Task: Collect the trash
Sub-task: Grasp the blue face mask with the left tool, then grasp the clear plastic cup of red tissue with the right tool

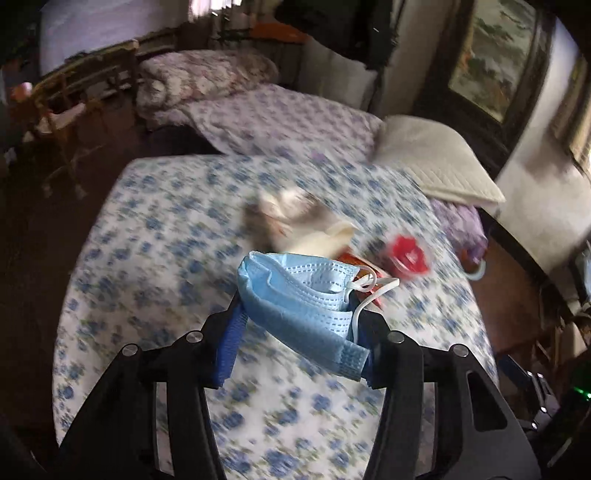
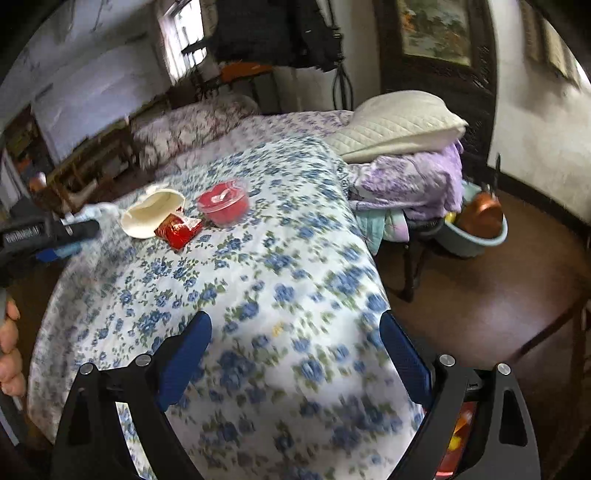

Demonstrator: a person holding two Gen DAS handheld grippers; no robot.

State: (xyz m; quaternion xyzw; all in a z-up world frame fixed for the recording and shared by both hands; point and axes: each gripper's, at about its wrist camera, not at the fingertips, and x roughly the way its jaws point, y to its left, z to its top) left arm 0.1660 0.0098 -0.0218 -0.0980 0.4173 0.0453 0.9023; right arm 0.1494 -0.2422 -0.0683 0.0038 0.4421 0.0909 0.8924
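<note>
A lived-in bedroom in a home. Beyond the fingers (image 2: 207,332) a bed (image 2: 288,258) with a blue-flowered sheet fills the view. A quilted pillow (image 2: 402,122) and folded purple bedding (image 2: 413,181) lie past it to the right. A framed painting (image 2: 436,29) hangs on the far wall, a window (image 2: 183,37) is far left, and a basin (image 2: 469,240) sits on the brown floor (image 2: 480,302).

Counted on the sheet (image 2: 258,266): one mask (image 1: 306,302), one white cup (image 2: 151,212), one red wrapper (image 2: 177,229), one red tub (image 2: 223,205). Counted beyond: one pillow (image 2: 402,123), one basin (image 2: 469,240), two grippers (image 1: 295,314) (image 2: 295,332).
</note>
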